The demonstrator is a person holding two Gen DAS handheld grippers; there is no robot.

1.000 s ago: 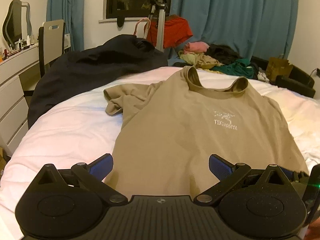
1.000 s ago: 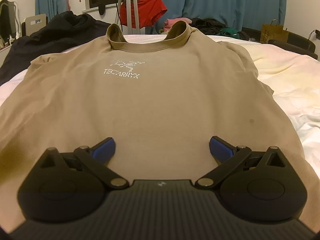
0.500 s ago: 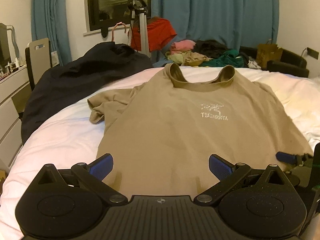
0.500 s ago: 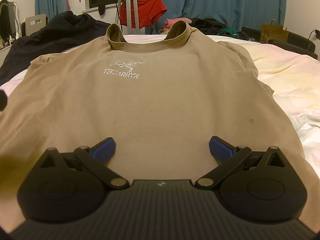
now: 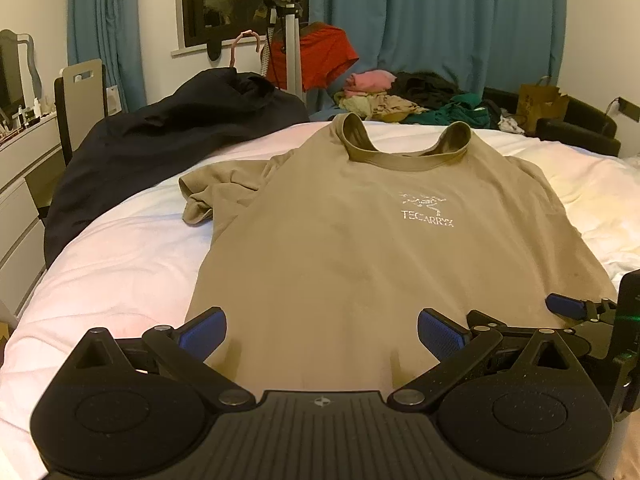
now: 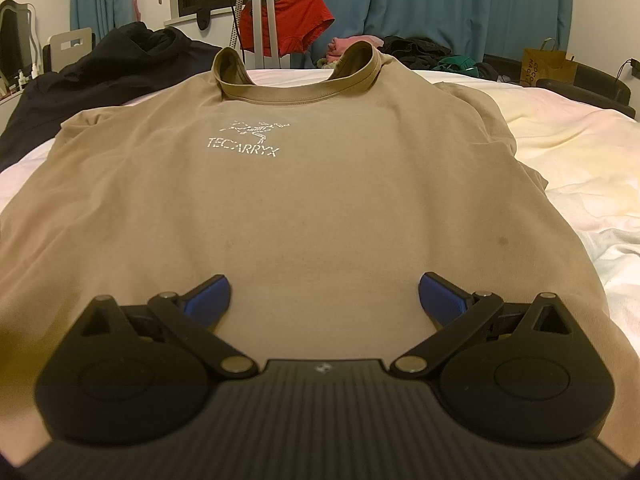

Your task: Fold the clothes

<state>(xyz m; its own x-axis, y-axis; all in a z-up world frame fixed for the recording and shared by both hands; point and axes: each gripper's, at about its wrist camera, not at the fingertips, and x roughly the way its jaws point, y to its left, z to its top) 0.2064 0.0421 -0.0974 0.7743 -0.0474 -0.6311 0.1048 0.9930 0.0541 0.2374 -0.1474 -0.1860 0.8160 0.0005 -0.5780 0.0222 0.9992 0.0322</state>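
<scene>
Shirt (image 6: pixel 320 200) lies flat ahead of left tool (image 5: pixel 322 330) and right tool (image 6: pixel 324 300), both spread wide, empty

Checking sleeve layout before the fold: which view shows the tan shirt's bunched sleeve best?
The left wrist view: the bunched sleeve of the tan shirt lies in full sight on the white bedding. The right wrist view shows only a foreshortened sliver at that shoulder.

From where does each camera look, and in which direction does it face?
Left wrist: sits on the left gripper, low near the hem, facing up the tan T-shirt; the right gripper shows at the right edge.
Right wrist: sits on the right gripper, facing the collar.
Both share the T-shirt, the bed and the curtains.
</scene>
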